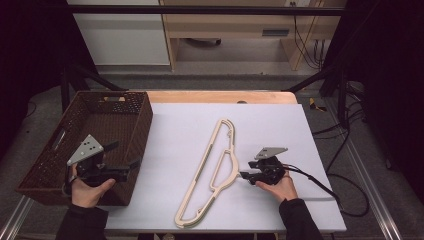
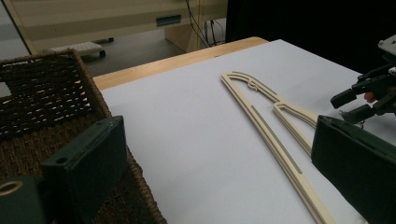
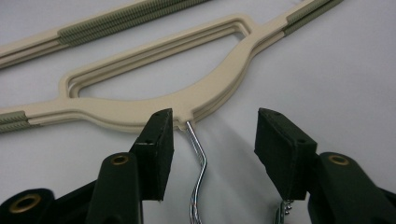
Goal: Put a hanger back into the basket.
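Observation:
A cream plastic hanger point(image 1: 200, 169) lies slantwise on the white mat, and the right gripper view shows a doubled outline as if two are stacked point(image 3: 205, 95). Its metal hook point(image 3: 200, 163) points toward my right gripper point(image 3: 212, 140), which is open with the hook between its jaws, nearer the left one and untouched. In the high view this gripper point(image 1: 246, 169) rests low on the mat just right of the hanger's neck. My left gripper point(image 1: 123, 154) is open and empty above the near right part of a brown wicker basket point(image 1: 50, 145). The left gripper view shows the hanger point(image 2: 275, 140) and the right gripper point(image 2: 348, 105).
The basket point(image 2: 42, 93) stands at the table's left edge. The white mat point(image 1: 280, 125) covers most of a wooden table point(image 1: 220, 96). The right gripper's cable point(image 1: 320, 185) trails off to the right. Cabinets and cables stand on the floor beyond.

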The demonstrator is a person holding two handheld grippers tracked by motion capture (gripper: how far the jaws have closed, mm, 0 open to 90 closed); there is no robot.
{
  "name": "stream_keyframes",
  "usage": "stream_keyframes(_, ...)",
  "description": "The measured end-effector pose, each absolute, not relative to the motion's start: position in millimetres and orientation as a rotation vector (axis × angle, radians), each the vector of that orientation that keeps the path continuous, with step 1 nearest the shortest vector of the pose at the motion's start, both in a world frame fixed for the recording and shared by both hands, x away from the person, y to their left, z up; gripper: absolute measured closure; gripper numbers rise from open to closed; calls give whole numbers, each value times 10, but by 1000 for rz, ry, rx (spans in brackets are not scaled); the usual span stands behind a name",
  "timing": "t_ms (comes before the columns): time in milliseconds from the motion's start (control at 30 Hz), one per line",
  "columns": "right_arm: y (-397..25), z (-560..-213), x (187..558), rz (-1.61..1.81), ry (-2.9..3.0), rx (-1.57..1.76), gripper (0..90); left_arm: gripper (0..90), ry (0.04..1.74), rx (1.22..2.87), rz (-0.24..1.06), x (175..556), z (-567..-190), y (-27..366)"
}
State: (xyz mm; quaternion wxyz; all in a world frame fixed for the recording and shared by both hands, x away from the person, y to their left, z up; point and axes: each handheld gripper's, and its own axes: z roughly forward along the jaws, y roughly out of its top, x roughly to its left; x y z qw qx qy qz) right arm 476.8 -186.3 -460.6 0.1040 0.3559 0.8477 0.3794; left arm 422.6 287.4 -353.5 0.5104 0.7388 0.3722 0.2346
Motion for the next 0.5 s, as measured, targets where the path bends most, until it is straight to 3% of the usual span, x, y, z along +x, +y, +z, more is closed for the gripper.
stream_keyframes(500, -1849, -4756, 4831, 1101, 2625, 990, 796, 38, 888, 1783, 560, 4226, -3538, 2843)
